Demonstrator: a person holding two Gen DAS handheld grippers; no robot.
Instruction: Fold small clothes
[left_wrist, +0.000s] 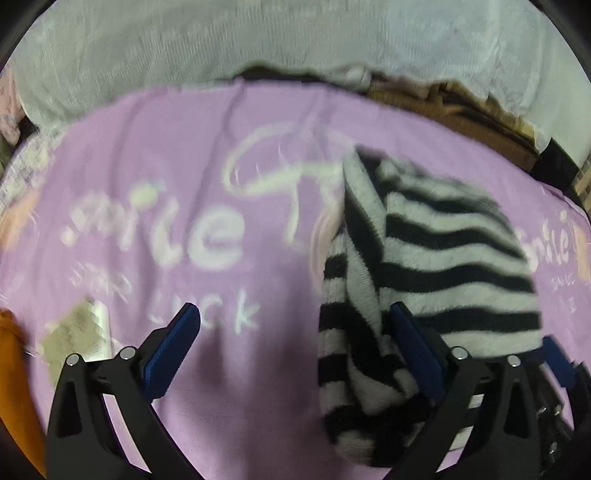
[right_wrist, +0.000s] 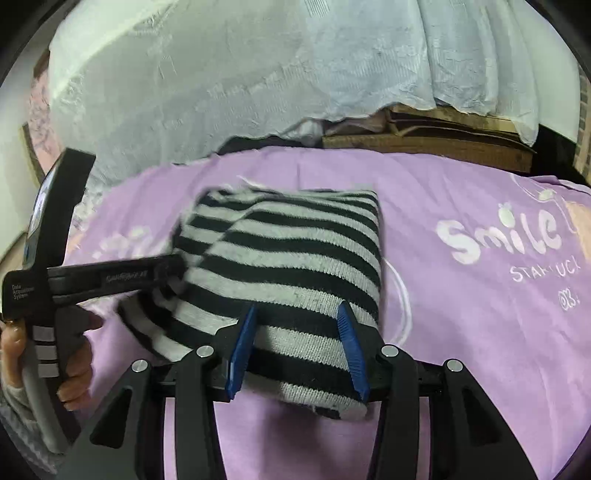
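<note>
A folded black-and-white striped knit garment (right_wrist: 288, 258) lies on the purple sheet (right_wrist: 461, 314). My right gripper (right_wrist: 297, 349) is shut on its near edge, and the blue pads press the thick fold from both sides. In the left wrist view the same garment (left_wrist: 443, 258) bulges at the right. My left gripper (left_wrist: 295, 332) stands wide open beside it, with only the right finger (left_wrist: 413, 347) against the knit and bare sheet between the jaws. In the right wrist view a hand (right_wrist: 74, 365) holds the left gripper, whose finger (right_wrist: 122, 275) reaches to the garment's left side.
The purple sheet (left_wrist: 166, 184) carries white "Smile" lettering. A white lace cloth (right_wrist: 221, 74) hangs along the back, with brown cardboard (right_wrist: 424, 140) under it at the right. An orange cloth (left_wrist: 11, 369) and a small grey-beige piece (left_wrist: 74, 332) lie at the left.
</note>
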